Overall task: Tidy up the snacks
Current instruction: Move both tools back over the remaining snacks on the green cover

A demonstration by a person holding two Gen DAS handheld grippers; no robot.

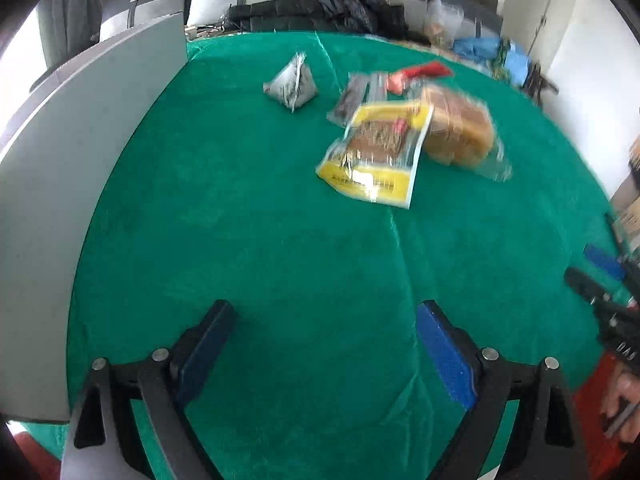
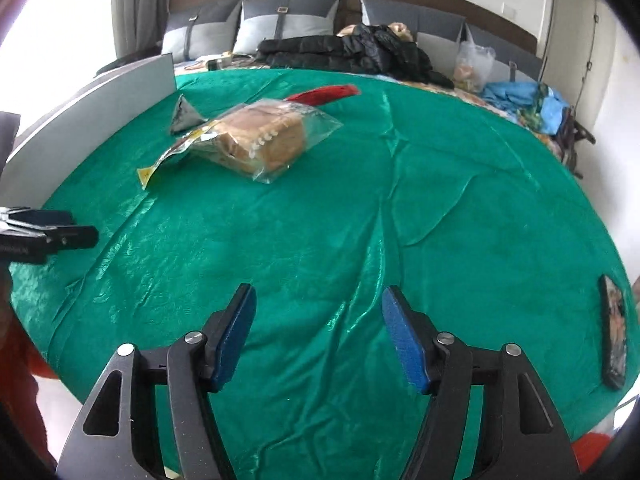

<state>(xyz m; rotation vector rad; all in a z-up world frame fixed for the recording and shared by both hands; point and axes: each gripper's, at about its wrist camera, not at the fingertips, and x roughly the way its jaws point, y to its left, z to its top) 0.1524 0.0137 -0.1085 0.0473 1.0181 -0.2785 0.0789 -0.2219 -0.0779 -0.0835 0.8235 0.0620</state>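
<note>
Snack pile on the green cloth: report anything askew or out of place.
The snacks lie in a loose overlapping heap: the yellow packet rests partly on the bagged bread and a dark packet, with a red packet behind. The grey triangular pouch sits apart. A phone lies at the cloth's edge.

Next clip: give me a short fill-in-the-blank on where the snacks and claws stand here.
1. The cloth under the snacks is ____.
2. Both the left claw and the right claw are open and hold ____.
3. The yellow packet leans against the bagged ____.
4. The grey pouch is shaped like a ____.

Missing words: green; nothing; bread; pyramid
</note>
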